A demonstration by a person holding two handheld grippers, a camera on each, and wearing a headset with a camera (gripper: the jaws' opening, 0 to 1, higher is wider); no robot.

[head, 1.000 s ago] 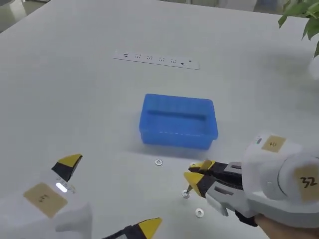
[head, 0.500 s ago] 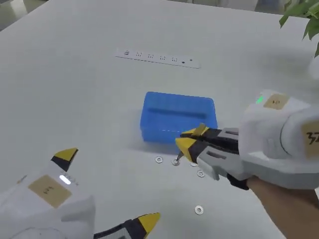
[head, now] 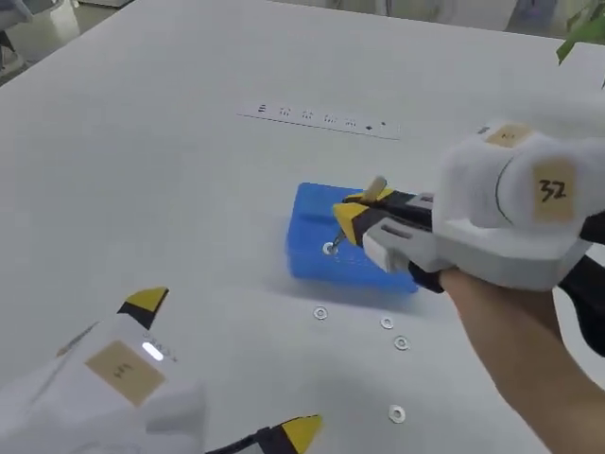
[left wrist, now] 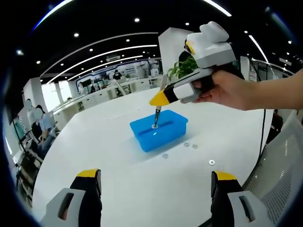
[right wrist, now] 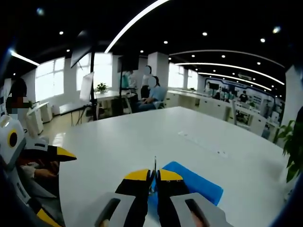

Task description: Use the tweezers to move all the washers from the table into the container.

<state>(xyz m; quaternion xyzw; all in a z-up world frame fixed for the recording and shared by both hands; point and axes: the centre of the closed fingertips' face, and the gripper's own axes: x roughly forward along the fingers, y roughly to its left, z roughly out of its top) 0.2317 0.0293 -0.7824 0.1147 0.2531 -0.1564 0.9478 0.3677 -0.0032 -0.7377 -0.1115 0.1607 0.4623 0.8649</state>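
Observation:
My right gripper point(head: 354, 216) is shut on a pair of thin metal tweezers point(head: 336, 236), which point down over the blue container point(head: 321, 271). A small washer point(head: 329, 249) sits at the tweezers' tip, just above the container's inside. In the left gripper view the tweezers point(left wrist: 156, 115) and the washer point(left wrist: 155, 126) hang over the same container point(left wrist: 163, 137). Several washers lie on the white table in front of it, one of them point(head: 320, 313) nearest its front wall. My left gripper point(head: 222, 369) stays low at the near left, open and holding nothing.
A flat white power strip point(head: 321, 120) lies on the table beyond the container. Green plant leaves point(head: 581, 43) reach in at the far right. A mesh chair point(left wrist: 284, 156) stands by the table edge. People sit at desks in the background.
My right gripper has risen from among the loose washers and moved away from me to above the container, with a washer in the tweezers. The left gripper has hardly moved.

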